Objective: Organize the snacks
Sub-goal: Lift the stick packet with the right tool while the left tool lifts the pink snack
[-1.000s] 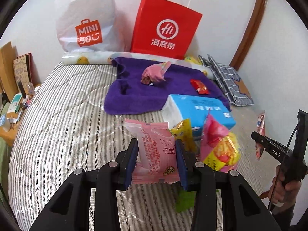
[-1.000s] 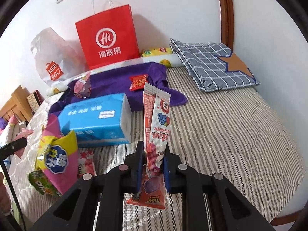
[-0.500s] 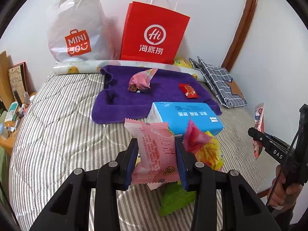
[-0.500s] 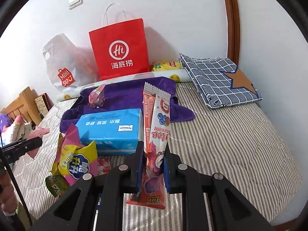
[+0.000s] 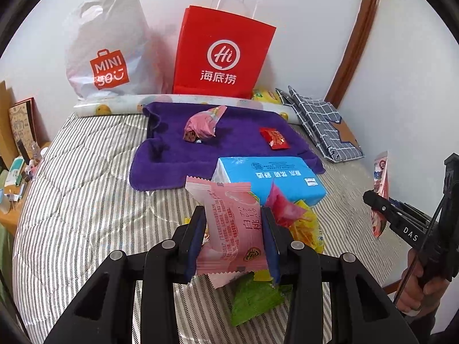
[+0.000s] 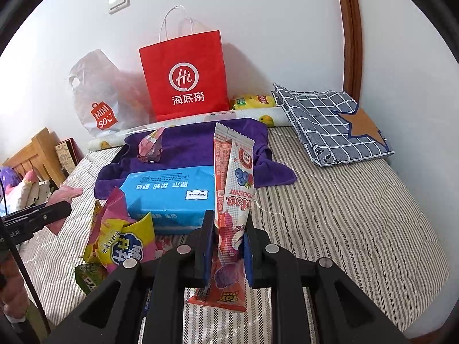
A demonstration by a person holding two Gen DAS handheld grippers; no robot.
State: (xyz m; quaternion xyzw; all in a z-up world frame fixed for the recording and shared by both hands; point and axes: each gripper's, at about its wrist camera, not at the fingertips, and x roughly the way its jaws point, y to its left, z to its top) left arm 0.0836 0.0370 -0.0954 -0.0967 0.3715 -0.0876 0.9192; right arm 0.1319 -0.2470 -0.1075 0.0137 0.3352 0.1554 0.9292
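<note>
Both your grippers are loaded, sorting only partly done.

Your left gripper [image 5: 233, 242] is clamped on the pink peach snack [image 5: 229, 226]; your right gripper [image 6: 228, 253] is clamped on the long berry stick pack [image 6: 232, 200], both lifted over the bed's [image 6: 344, 215] near edge. Two snacks already lie on the purple towel [image 5: 172, 157]; a loose pile [image 6: 120, 243] beside the blue tissue pack [image 6: 169, 197] is left.

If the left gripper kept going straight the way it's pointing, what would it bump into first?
Probably the blue tissue pack, lying just ahead of the left gripper and the pink snack it holds. Depth is hard to judge; the heap of snacks beside it may come first.
</note>
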